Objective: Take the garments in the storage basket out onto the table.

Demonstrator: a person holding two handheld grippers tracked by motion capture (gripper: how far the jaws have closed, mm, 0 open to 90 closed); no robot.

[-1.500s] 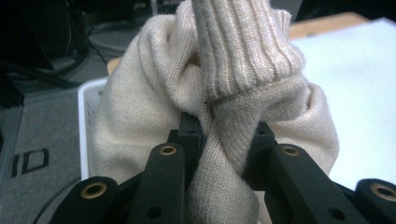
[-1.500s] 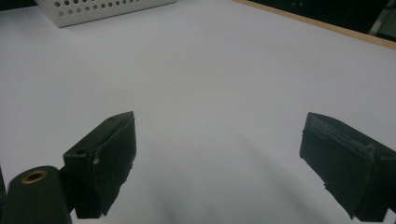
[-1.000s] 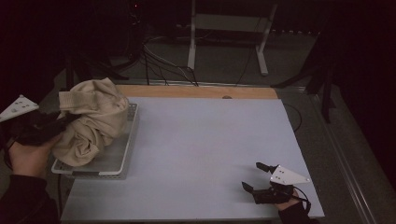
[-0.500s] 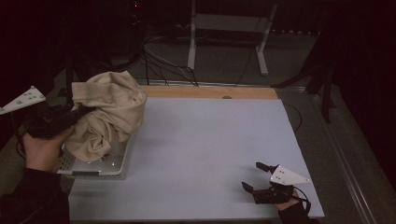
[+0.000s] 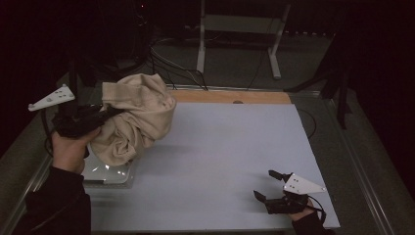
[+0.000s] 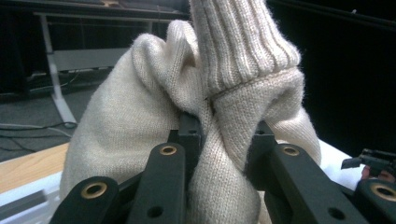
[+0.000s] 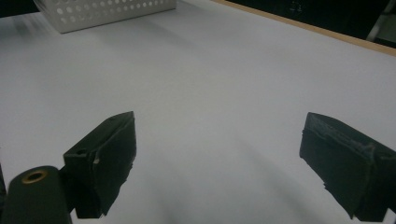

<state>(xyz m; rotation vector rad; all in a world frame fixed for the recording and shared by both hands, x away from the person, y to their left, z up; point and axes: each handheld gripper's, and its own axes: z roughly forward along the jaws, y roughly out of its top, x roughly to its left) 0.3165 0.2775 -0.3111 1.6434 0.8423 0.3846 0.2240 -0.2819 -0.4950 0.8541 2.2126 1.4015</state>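
A cream knitted sweater (image 5: 134, 117) hangs bunched in the air above a white perforated basket (image 5: 105, 174) at the table's left. My left gripper (image 5: 105, 113) is shut on a fold of that sweater (image 6: 224, 140), its black jaws pinching the knit just below a ribbed cuff. Near the front right corner of the white table (image 5: 225, 147), my right gripper (image 5: 265, 185) rests low with its jaws wide open and nothing between them; its black pads (image 7: 105, 158) frame bare tabletop.
The basket (image 7: 102, 11) lies at the far left in the right gripper view. A wooden strip (image 5: 230, 96) runs along the table's back edge. Behind it are a metal stand (image 5: 235, 34) and cables on a dark floor.
My left gripper has lifted the sweater up out of the basket and carried it rightward over the table. The right gripper has stayed where it was.
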